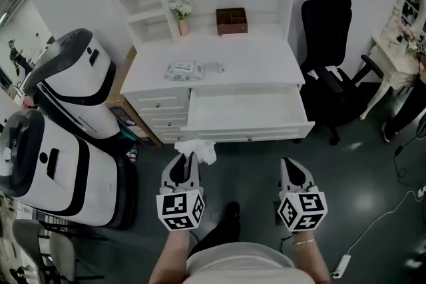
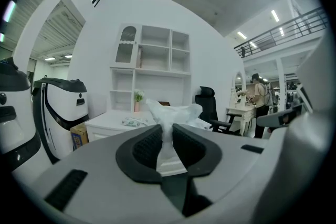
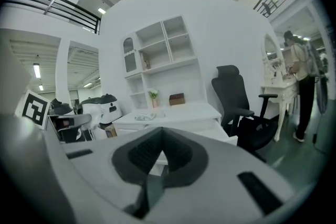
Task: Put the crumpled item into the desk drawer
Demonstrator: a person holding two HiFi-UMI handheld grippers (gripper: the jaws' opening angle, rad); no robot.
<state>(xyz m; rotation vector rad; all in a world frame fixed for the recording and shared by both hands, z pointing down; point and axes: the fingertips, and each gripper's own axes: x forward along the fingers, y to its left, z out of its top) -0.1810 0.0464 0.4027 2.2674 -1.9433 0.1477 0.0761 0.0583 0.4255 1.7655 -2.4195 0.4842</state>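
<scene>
The left gripper [image 2: 167, 135] pinches a crumpled white paper tissue [image 2: 170, 113] between its two black pads. The tissue sticks up past the tips like a little puff. The right gripper [image 3: 160, 136] has its black pads pressed together at the tips, and it holds nothing. Both grippers point toward a white wooden desk [image 1: 256, 56] with shelves on top. The desk has a wide white drawer [image 1: 246, 110] pulled out, and the inside of the drawer looks bare. From the head view, the tissue hangs just in front of the drawer's front edge, near its left end, and it is not inside the drawer. The right gripper is in front of the drawer's right end, a little way off from it. On the desk top lies a flat green and white pack of wipes [image 1: 184, 70]. Behind it, at the back of the desk, stand a small pink vase with white flowers [image 1: 182, 15] and a brown wooden box [image 1: 231, 20]. A black office chair [image 1: 329, 70] stands just beside the desk on the right. Two big white and black machines [image 1: 73, 83] stand on the desk's left.
</scene>
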